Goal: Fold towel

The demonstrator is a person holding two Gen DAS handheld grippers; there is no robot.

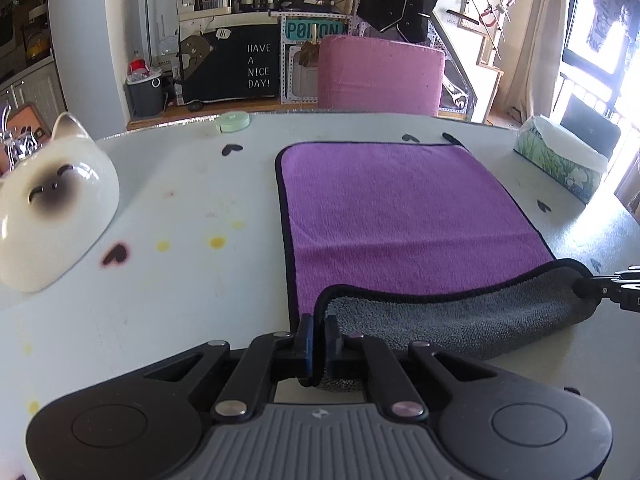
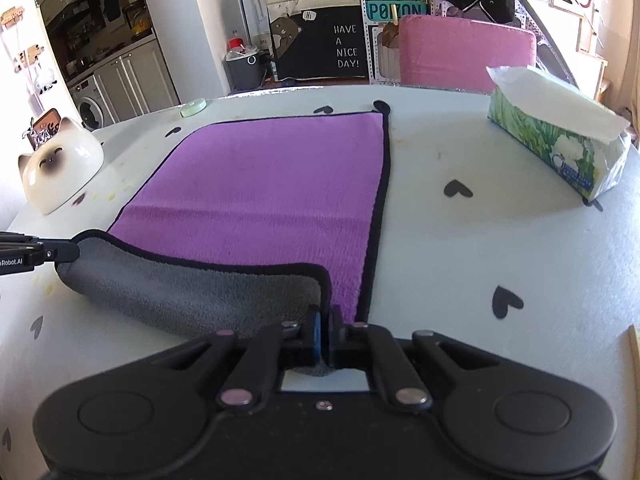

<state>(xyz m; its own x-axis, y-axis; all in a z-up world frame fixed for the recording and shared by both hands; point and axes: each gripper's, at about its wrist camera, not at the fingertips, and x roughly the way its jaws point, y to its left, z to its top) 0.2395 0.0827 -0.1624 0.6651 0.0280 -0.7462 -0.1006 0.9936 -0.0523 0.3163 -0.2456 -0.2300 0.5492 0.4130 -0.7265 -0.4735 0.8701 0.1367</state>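
A purple towel (image 1: 400, 216) with a grey underside and black trim lies flat on the pale table; it also shows in the right wrist view (image 2: 264, 192). Its near edge is lifted and curled over, grey side up (image 1: 460, 316) (image 2: 188, 292). My left gripper (image 1: 319, 336) is shut on the near left corner of the towel. My right gripper (image 2: 324, 332) is shut on the near right corner. Each gripper's tip shows in the other's view, the right one (image 1: 612, 288) and the left one (image 2: 48, 254), both pinching the curled edge.
A white cat-face bowl (image 1: 52, 200) (image 2: 60, 168) sits left of the towel. A green tissue box (image 1: 560, 160) (image 2: 560, 136) sits to the right. A small green round lid (image 1: 232, 122) lies at the far edge. A pink chair (image 1: 380, 76) stands behind the table (image 1: 180, 280).
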